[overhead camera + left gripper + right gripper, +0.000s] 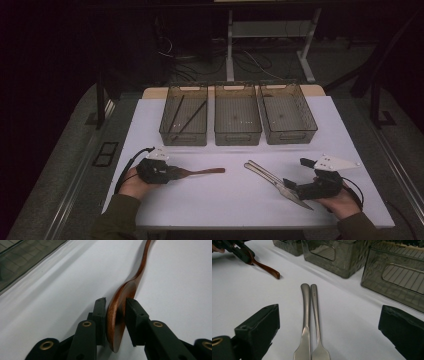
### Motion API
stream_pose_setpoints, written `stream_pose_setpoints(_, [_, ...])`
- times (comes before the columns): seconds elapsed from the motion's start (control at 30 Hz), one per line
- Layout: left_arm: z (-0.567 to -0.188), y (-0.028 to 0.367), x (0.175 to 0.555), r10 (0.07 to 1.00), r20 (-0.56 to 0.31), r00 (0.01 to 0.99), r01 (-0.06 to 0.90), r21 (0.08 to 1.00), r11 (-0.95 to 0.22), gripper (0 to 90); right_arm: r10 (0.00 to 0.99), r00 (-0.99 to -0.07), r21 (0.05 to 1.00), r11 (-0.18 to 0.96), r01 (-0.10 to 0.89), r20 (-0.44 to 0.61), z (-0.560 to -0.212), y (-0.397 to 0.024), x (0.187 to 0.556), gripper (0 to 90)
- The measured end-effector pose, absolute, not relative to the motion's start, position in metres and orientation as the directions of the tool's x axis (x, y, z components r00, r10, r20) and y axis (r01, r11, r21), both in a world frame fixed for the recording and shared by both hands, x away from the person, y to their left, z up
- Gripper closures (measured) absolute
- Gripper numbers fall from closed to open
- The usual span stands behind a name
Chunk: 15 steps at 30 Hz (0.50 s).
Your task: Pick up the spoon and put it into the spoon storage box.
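A brown wooden spoon (pixel 205 171) lies on the white table (pixel 225 200), handle pointing right. My left gripper (pixel 177 172) grips its bowl. In the left gripper view the spoon's bowl (pixel 117 315) stands on edge between the two pads, and both pads touch it, so my left gripper (pixel 115 300) is shut on it. Two metal utensils (pixel 272 181) lie side by side on the table at the right. My right gripper (pixel 292 186) is at their near end. In the right gripper view its jaws are spread wide on either side of the utensils (pixel 310 315), touching neither, so my right gripper (pixel 329 307) is open.
Three dark see-through bins stand in a row at the back of the table: left bin (pixel 182 137), middle bin (pixel 237 137), right bin (pixel 292 136). The left one holds two dark sticks (pixel 189 119). The table's front edge runs just below both hands.
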<state>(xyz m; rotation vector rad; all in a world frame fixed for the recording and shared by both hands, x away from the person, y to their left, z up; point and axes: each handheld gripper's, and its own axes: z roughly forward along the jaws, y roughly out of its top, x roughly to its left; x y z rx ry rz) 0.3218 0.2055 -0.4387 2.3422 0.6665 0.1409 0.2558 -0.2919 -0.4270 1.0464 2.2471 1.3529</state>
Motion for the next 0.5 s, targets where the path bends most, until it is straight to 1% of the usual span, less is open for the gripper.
stream_pose_setpoints(0.23, [-0.4371,0.2043,0.3201,0.489,-0.090,0.867,0.426,0.643,-0.637,77.3,0.724,-0.683,0.859,0.287,0.424,0.095,-0.4271,-0.2916,0.2556,3.1])
stream_pose_setpoints(0.5, [-0.4362,0.2043,0.3212,0.483,-0.092,0.871,0.425,0.635,-0.645,79.0,0.724,-0.684,0.859,0.288,0.424,0.095,-0.4271,-0.2915,0.2557,3.1])
